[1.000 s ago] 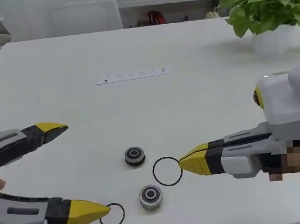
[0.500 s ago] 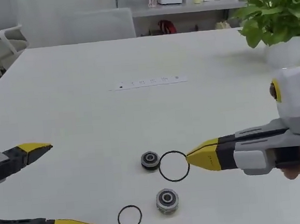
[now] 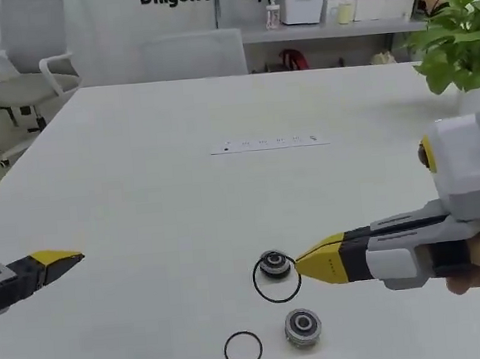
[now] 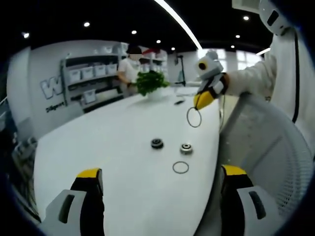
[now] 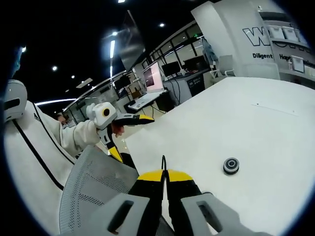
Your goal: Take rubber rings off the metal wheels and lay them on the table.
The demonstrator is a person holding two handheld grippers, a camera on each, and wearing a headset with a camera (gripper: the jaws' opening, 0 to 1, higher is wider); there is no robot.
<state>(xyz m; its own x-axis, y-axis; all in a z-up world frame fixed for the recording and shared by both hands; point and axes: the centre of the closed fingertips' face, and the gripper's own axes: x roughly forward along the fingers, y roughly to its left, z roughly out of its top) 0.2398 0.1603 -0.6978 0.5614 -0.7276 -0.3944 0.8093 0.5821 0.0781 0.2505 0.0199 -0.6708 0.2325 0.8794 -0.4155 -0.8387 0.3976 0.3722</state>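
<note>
My right gripper (image 3: 301,266) is shut on a thin black rubber ring (image 3: 277,286), which hangs from its yellow tips just in front of the farther metal wheel (image 3: 274,264). A second wheel (image 3: 302,326) stands nearer on the white table (image 3: 167,202). A smaller loose ring (image 3: 243,350) lies flat to the left of that wheel. My left gripper (image 3: 110,319) is open at the lower left, well clear of the rings. The left gripper view has both wheels (image 4: 157,143) (image 4: 186,148), the loose ring (image 4: 180,167) and the held ring (image 4: 194,117). In the right gripper view the ring (image 5: 163,164) stands edge-on above the shut jaws, near a wheel (image 5: 231,165).
A potted plant (image 3: 462,37) stands at the table's far right. A white printed strip (image 3: 270,144) lies mid-table. Office chairs (image 3: 24,80) and a shelf (image 3: 328,27) are beyond the far edge. A grey mesh chair (image 4: 275,162) sits at the near side.
My left gripper has drawn back left, away from the small ring it was touching. My right gripper has carried its ring left, to in front of the farther wheel. The head camera has tilted up.
</note>
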